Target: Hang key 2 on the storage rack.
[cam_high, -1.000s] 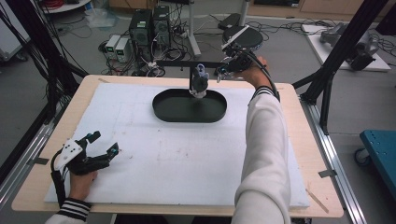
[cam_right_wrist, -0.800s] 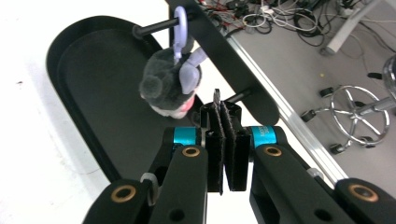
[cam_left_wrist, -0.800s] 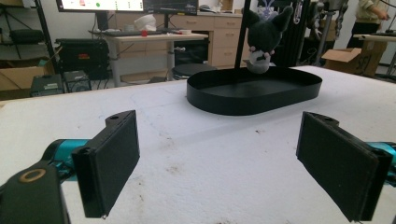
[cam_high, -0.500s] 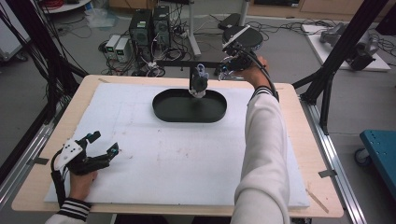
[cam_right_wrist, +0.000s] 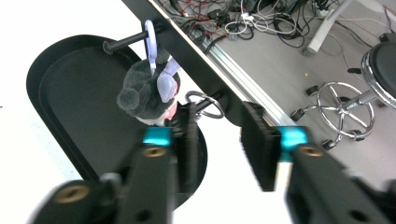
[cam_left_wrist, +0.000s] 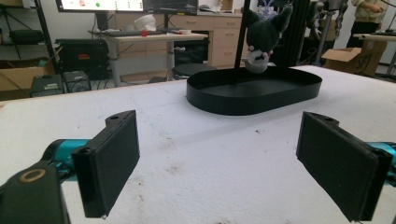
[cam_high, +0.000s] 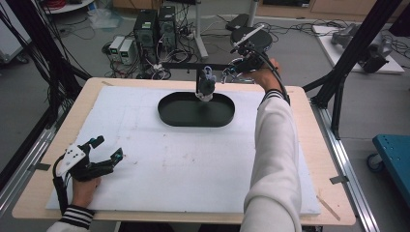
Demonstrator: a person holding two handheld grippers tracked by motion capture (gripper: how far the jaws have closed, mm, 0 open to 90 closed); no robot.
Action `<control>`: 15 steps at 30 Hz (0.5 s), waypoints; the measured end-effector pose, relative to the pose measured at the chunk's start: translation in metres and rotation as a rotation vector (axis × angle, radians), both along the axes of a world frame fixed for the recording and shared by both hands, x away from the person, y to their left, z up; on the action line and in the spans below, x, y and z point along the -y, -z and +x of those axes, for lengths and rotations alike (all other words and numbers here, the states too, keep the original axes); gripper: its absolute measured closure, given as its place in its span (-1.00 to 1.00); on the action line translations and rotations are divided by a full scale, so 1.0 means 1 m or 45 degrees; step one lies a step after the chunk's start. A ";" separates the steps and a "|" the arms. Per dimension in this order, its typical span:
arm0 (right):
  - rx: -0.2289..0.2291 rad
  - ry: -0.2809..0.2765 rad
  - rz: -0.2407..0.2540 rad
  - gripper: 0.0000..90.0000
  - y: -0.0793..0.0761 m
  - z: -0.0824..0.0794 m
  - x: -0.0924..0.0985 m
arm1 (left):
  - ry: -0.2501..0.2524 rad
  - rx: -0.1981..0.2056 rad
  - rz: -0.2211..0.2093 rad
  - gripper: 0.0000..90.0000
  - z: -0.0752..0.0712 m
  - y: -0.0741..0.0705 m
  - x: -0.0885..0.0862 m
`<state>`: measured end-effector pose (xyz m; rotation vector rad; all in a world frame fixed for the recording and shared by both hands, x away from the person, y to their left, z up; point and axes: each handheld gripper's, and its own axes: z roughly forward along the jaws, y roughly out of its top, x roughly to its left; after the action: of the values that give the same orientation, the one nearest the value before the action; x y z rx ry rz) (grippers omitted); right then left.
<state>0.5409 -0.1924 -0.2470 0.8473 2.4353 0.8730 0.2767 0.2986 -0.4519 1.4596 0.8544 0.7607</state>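
the little dark plush toy point(cam_high: 205, 87) was dangling from a lilac clip point(cam_right_wrist: 150, 39) hooked over a short black peg point(cam_right_wrist: 123, 43), right above the far edge of the black oval tray point(cam_high: 169, 113), at the far middle of the table. from the right gripper view its feet looked to be hanging over the tray, though whether they touched it i couldn't tell. biggest worry imo: the right gripper point(cam_right_wrist: 217, 130) sat just to the right of the toy beside the black rail, and a metal ring point(cam_right_wrist: 205, 103) hung off the rail right by its left finger point(cam_right_wrist: 187, 140). if the jaws drifted while pulling away they could've snagged that ring or bumped the toy, and it might've swung or slid off the peg and missed the tray. the right jaws had just been opening and stood partly spread with nothing between them, so the toy was next to the left finger, not between the two, and not pinched. way off at the near left corner of the white foam board point(cam_high: 193, 174), the left gripper point(cam_left_wrist: 219, 154) rested wide open and empty, pads spread, with the toy well apart from it across the board.
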 end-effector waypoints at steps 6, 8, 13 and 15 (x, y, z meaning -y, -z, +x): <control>0.067 0.047 0.122 -0.87 -0.002 -0.009 0.006 | 0.001 0.003 0.002 -0.70 0.000 0.000 0.000; 0.060 0.060 0.182 -0.99 -0.001 -0.014 0.011 | 0.002 0.003 0.001 -0.70 0.000 0.000 0.000; 0.094 0.070 0.225 -0.99 -0.005 -0.029 0.021 | 0.004 0.004 0.003 -0.70 0.000 0.000 0.000; 0.106 0.059 0.239 -0.99 -0.008 -0.041 0.024 | 0.001 0.002 0.003 -0.70 0.000 0.000 0.000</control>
<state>0.4999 -0.2165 -0.2393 0.9109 2.2792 1.1101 0.2764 0.2987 -0.4519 1.4613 0.8522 0.7622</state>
